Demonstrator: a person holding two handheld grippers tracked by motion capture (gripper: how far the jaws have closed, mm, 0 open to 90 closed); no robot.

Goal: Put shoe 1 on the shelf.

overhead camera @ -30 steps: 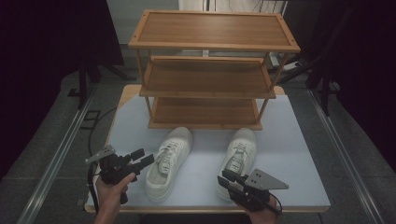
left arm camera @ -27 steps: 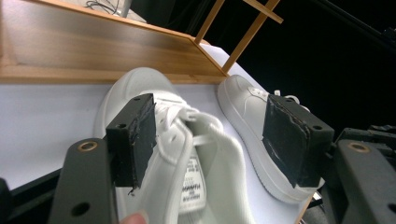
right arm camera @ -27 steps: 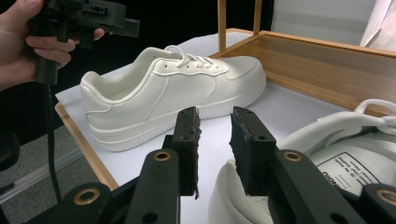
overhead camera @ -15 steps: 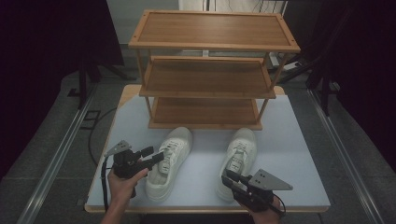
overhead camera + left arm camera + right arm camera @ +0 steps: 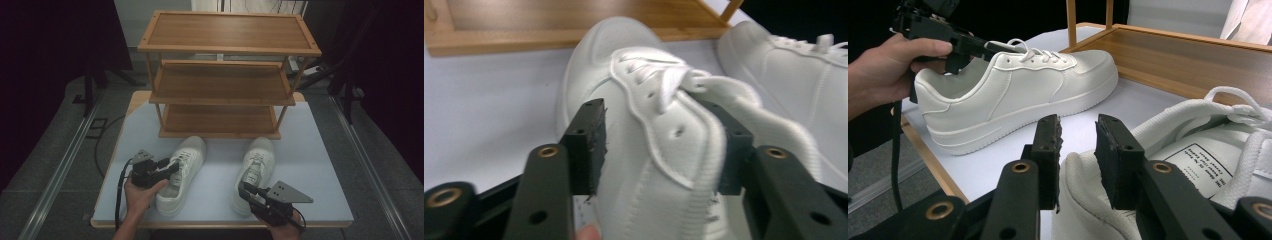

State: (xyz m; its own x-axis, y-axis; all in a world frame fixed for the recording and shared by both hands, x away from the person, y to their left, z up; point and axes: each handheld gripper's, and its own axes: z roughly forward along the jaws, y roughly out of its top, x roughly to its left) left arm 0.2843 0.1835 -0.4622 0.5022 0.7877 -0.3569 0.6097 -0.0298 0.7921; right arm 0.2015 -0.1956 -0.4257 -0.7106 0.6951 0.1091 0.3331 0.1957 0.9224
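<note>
Straddling the left shoe (image 5: 664,150) with the left gripper (image 5: 167,169), jaws apart either side of its tongue | right gripper (image 5: 1078,150) spread over the right shoe (image 5: 255,172) heel collar | both shoes point toward the rack (image 5: 225,80).

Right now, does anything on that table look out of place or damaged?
Nothing stands out. Two white sneakers, the left one and the right one, stand upright and intact before the empty wooden rack, with open tongs at each: left, right.
</note>
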